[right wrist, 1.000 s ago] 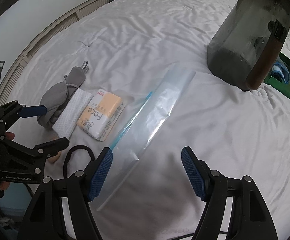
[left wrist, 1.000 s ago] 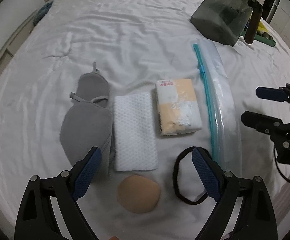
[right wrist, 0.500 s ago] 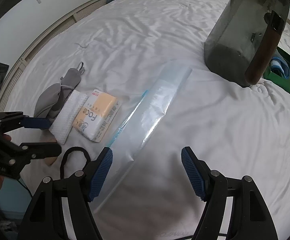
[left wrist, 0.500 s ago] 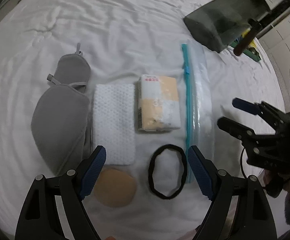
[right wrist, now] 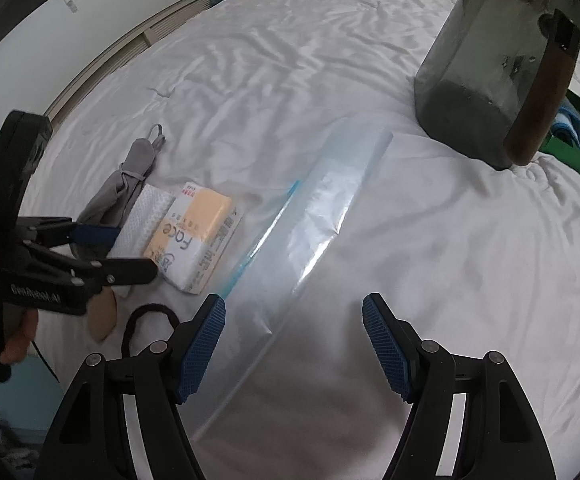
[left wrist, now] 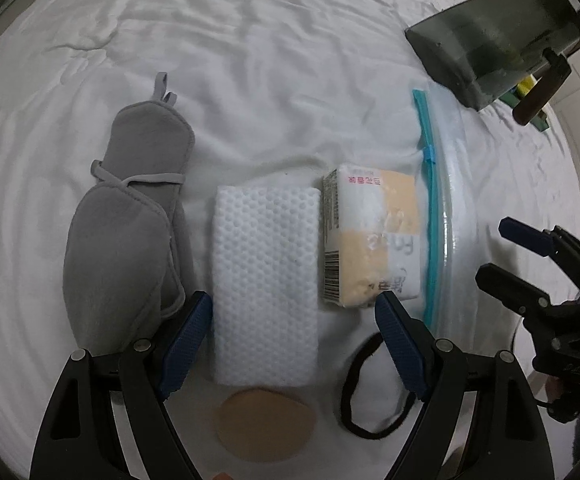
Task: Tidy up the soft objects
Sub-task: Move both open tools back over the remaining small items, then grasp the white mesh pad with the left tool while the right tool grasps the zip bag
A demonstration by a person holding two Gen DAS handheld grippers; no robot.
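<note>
Your left gripper (left wrist: 293,322) hangs over the white sponge (left wrist: 264,276) on the bed (left wrist: 250,60), fingers spread, nothing pinched; its jaws have just been closing a bit. Beside the sponge: grey eye mask (left wrist: 126,232) on one side, tissue pack (left wrist: 369,236) on the other, tan puff (left wrist: 264,424) at its near end. Black hair band (left wrist: 349,400) sits by the puff. Zip bag (right wrist: 309,216) lies past the tissue pack. Your right gripper (right wrist: 293,344) is above the bag, fingers spread, empty.

Both tongs (left wrist: 293,312) (right wrist: 293,320) have black skeletal arms, silver screws and ribbed blue pads (right wrist: 204,346).
</note>
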